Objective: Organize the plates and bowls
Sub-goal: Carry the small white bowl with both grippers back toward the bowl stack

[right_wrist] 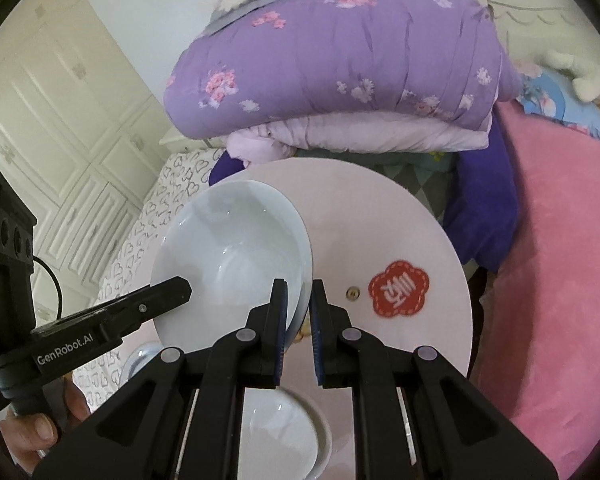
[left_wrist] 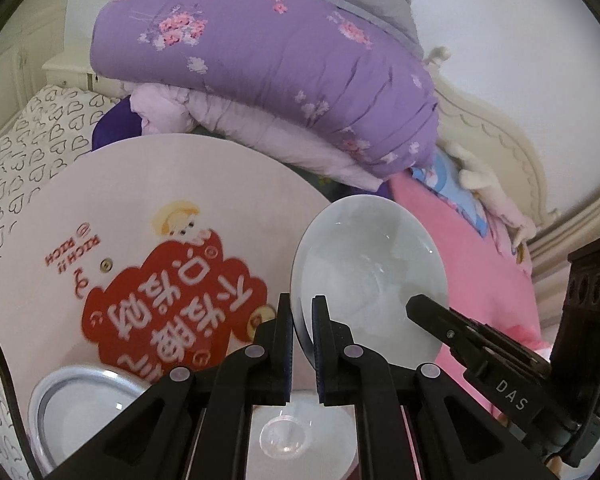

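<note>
A pale white bowl hangs tilted above the round pink table, held from both sides. My left gripper is shut on the bowl's left rim. In the right wrist view the same bowl has its right rim pinched by my right gripper, which is shut on it. The right gripper also shows from the side in the left wrist view, and the left gripper in the right wrist view. Below lie another white bowl and a metal plate.
The pink table carries red stickers and stands on a bed. Folded purple floral quilts pile up behind it. A pink blanket lies to the right, a heart-print sheet to the left. A hand holds the left gripper's handle.
</note>
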`<state>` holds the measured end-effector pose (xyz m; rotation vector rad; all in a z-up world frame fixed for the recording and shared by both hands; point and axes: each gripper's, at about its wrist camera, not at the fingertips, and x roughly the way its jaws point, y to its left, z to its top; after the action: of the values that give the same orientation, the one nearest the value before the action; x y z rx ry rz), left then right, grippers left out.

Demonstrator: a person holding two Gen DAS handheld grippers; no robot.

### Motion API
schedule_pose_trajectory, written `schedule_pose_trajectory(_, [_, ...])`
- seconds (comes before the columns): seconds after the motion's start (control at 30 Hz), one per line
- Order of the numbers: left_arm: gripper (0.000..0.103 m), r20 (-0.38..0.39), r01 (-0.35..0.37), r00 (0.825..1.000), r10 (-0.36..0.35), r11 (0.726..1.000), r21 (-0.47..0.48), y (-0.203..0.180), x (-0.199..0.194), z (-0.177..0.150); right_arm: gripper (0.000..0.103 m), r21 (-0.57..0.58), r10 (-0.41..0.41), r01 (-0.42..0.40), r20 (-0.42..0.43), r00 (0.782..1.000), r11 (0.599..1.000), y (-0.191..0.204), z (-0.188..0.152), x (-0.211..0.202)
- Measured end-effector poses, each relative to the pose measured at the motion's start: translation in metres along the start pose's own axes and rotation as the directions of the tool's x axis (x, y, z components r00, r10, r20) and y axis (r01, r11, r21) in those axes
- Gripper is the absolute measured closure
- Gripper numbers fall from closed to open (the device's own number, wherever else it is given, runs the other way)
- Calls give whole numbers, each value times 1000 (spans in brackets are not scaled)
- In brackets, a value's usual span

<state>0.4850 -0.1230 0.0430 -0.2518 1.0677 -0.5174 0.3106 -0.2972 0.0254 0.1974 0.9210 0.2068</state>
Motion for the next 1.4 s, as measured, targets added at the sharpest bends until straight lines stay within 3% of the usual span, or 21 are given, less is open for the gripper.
schedule_pose_trajectory(0.47, [99, -36, 5, 999, -5, 1000, 1, 4, -33, -52, 92, -34, -4, 3, -31, 999, 999, 13, -59, -14])
schedule_pose_trajectory(0.8, [99, -78, -3, 997, 3, 1000, 2, 8, -22, -79, 92, -35, -16, 13, -77, 997, 999, 11, -89, -8])
schedule_pose_trajectory(1.4, [97, -120, -17, 993, 19, 1000, 21, 11, -4, -111, 92, -46, -20, 13, -145, 989, 999, 7, -113, 3])
